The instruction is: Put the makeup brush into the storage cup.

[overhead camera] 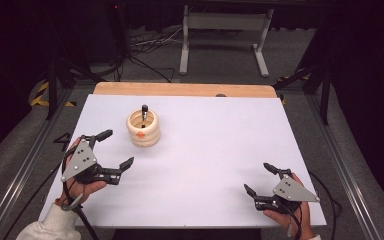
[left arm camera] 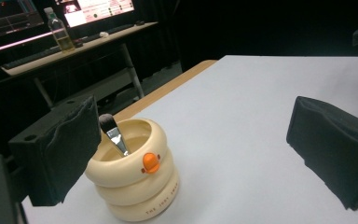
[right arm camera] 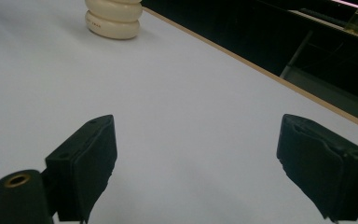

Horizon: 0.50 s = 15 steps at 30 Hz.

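Care is being advised: the left gripper [overhead camera: 113, 149], jaws apart, is being aimed at the brush [overhead camera: 144, 114] in the holder [overhead camera: 143, 131]; the right gripper [overhead camera: 260, 177] is being held apart too.

Bright, evenly lit table [overhead camera: 205, 165], dark surroundings, soft shadows, slight blur.

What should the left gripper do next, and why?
Probably move the left gripper forward toward the brush standing in the cup. Its jaws are open and empty, and the cup sits just ahead of it, much nearer than to the right gripper, which is open too.
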{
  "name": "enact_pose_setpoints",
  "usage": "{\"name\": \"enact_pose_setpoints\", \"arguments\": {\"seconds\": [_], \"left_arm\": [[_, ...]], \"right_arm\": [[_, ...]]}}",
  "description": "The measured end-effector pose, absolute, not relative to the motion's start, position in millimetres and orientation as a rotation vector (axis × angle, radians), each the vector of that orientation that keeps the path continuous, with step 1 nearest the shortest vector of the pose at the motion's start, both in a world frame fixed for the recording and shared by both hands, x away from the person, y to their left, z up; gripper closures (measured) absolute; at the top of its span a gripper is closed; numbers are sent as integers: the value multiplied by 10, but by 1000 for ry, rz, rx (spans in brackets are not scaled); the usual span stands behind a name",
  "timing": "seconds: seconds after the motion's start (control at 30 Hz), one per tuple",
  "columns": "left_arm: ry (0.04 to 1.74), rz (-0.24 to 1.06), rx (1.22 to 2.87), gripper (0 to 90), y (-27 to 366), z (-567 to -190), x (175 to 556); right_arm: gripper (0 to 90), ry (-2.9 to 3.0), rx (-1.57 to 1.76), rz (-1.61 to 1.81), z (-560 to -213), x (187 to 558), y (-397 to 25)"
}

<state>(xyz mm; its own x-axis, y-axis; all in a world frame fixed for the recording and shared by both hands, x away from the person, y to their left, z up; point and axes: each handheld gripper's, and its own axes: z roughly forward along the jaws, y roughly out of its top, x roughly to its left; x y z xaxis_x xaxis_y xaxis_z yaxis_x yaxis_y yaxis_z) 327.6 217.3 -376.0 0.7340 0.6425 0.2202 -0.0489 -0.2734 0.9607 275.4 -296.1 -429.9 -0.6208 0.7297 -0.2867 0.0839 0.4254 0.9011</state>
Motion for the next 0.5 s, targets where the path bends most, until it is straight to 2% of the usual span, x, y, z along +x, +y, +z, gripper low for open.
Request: {"name": "enact_pose_setpoints", "arguments": {"seconds": [0.5], "left_arm": [[474, 656, 1772, 49, 2133, -3939, 3175]], "right_arm": [[128, 1998, 685, 1209, -4299, 2751, -2953]]}}
